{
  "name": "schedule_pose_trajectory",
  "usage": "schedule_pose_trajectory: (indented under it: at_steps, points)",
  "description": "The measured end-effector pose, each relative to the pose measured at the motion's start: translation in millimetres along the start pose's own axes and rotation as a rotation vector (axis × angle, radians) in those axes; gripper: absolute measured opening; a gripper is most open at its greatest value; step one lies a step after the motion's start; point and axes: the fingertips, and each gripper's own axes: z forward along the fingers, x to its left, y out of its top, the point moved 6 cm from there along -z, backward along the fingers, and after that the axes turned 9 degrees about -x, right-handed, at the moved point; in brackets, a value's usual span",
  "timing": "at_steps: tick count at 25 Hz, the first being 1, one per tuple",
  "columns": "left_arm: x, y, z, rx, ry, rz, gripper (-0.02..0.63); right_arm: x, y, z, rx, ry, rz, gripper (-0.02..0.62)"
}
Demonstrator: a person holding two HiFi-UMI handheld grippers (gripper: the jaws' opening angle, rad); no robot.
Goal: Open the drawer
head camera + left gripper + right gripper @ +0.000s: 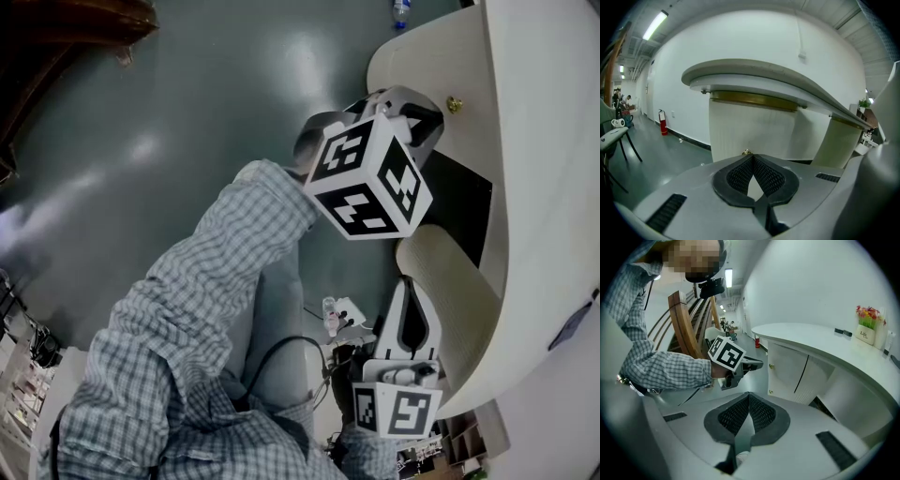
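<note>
Blue-and-white checked shirt sleeve [216, 281]. The left gripper [749, 155] and right gripper [748, 394] are pale grey shells with black mesh pads [738, 176]. Each bears a white cube [370, 178] printed with black square markers. A black cable [272, 354] loops beside the shirt.
</note>
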Motion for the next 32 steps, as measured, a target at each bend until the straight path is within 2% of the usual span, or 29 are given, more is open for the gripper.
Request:
schedule_pose_trajectory:
  at_steps: [6,10,17,24,27,32]
  points:
    - [-4.9,-8.1,22.1,0.025,-0.031,0.024,0.0,-12.0,-2.8,-1.5,0.013,-0.008,0.018,0.009]
    - [-5.4,-14.3,35.1,0.043,-0.034,0.018,0.068,-21.1,-5.5,-1.3,0.027,-0.015,0.024,0.009]
    - [-2.8,-17.8,52.8,0.049,-0.026,0.027,0.118,-29.2,-8.5,2.0,0.032,-0.016,0.045,0.009]
    - [4.8,-18.4,55.7,0.04,-0.013,0.035,0.104,-32.2,-10.7,4.0,0.035,-0.021,0.074,0.009]
    - [3.1,-18.2,56.2,0.044,-0.019,0.034,0.128,-31.6,-9.1,3.9,0.032,-0.025,0.091,0.008]
    - [4.4,-19.4,59.2,0.045,-0.008,0.036,0.131,-30.6,-11.1,3.4,0.034,-0.029,0.093,0.008]
